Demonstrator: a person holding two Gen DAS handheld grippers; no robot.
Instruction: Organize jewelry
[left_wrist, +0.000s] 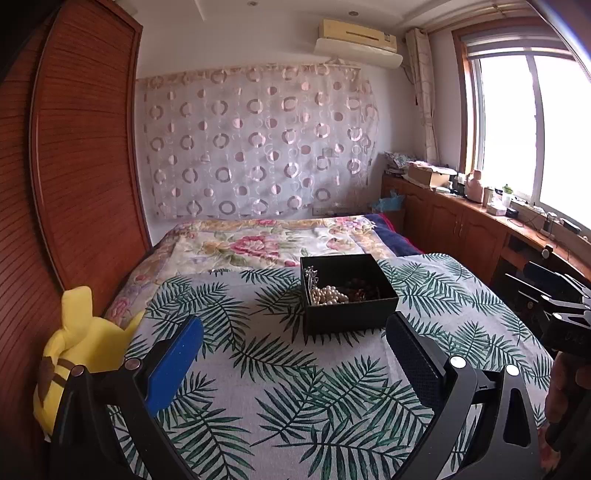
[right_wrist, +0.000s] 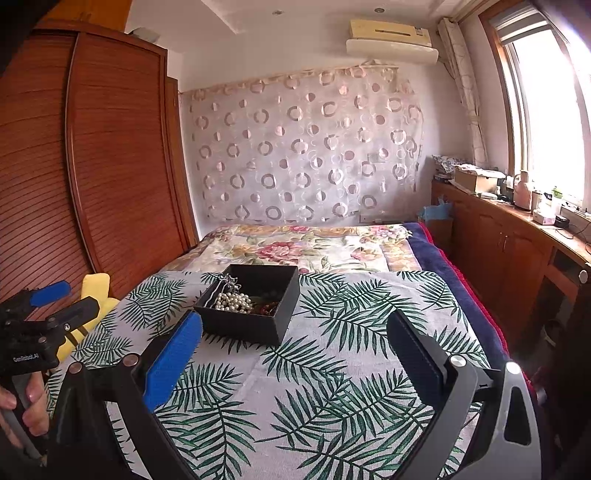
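Pearls (left_wrist: 328, 295) heaped in black box (left_wrist: 351, 317) on bed (left_wrist: 258, 369) — left gripper (left_wrist: 295, 354) & right gripper (right_wrist: 295, 350) jaws wide, holding nothing.

Dark beads (left_wrist: 360, 291) in black box (left_wrist: 351, 317) indistinct; box floor mostly hidden.

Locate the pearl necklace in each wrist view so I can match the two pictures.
Left wrist view: the pearl necklace lies in the black box, front left, just right of centre.
Right wrist view: the pearl necklace sits in the same black box, left of centre.
Shared landmark: the wall air conditioner, top right in both.
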